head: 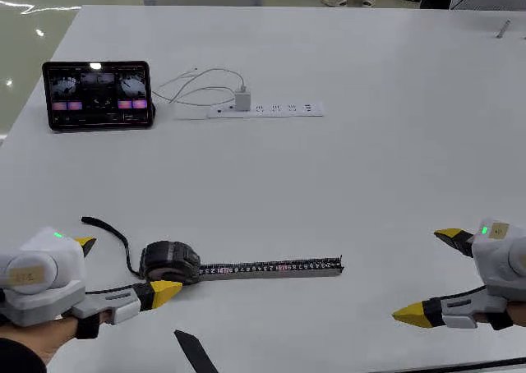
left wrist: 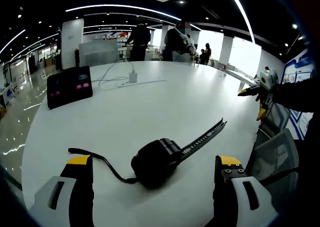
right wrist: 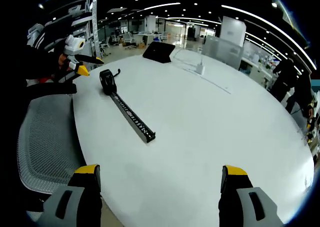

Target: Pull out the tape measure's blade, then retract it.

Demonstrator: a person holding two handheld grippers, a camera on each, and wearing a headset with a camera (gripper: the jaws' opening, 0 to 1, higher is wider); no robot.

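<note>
Tape measure lies on the white table, blade extended flat. Left gripper sits just beside the tape measure's case, jaws apart, empty. Right gripper stands well beyond the blade's tip, jaws apart, empty.

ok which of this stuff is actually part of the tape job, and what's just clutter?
Job: tape measure, its pulled-out blade, left gripper and right gripper, both open.
Lying about: tablet, power strip with charger and cables, all at the far side of the table.
</note>
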